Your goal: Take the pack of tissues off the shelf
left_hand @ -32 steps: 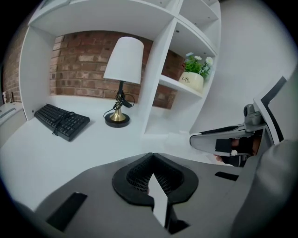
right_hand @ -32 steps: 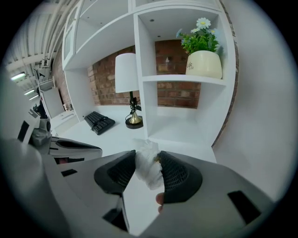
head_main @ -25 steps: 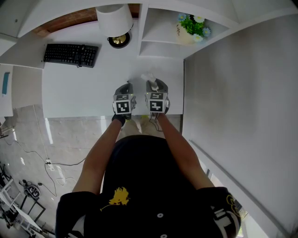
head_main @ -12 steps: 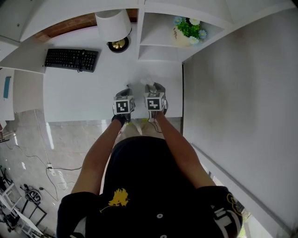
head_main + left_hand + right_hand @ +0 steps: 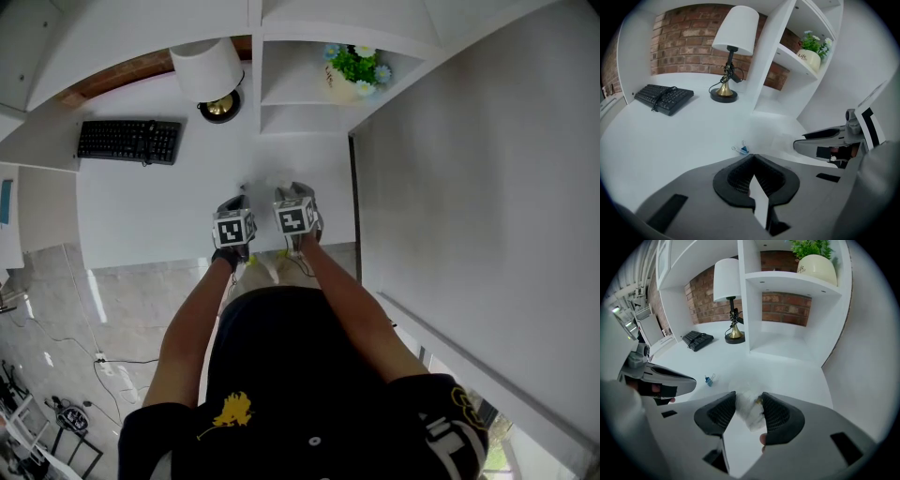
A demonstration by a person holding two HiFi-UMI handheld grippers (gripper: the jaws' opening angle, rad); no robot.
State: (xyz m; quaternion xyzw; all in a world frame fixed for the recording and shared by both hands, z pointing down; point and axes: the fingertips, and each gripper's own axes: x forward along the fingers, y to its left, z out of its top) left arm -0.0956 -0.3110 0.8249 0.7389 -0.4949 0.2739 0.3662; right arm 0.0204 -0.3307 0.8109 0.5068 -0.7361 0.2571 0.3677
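Note:
The pack of tissues (image 5: 750, 411), white and crumpled, sits between the pads of my right gripper (image 5: 749, 397), which is shut on it just above the white desk (image 5: 787, 371). In the head view the right gripper (image 5: 298, 202) hangs over the desk's front part, and the pack shows only as a pale blur beyond its jaws. My left gripper (image 5: 236, 211) is close beside it on the left. Its jaws (image 5: 752, 158) are shut with their tips touching and nothing between them. The lower shelf compartment (image 5: 783, 341) behind is bare.
A small blue binder clip (image 5: 743, 150) lies on the desk just ahead of the left gripper. A lamp (image 5: 208, 73) and a black keyboard (image 5: 128, 141) stand at the back left. A flower pot (image 5: 349, 73) sits on the upper shelf. A white side panel (image 5: 469, 169) closes the right.
Both grippers have sunk a little toward the desk, still side by side. The pack of tissues stays in the right gripper.

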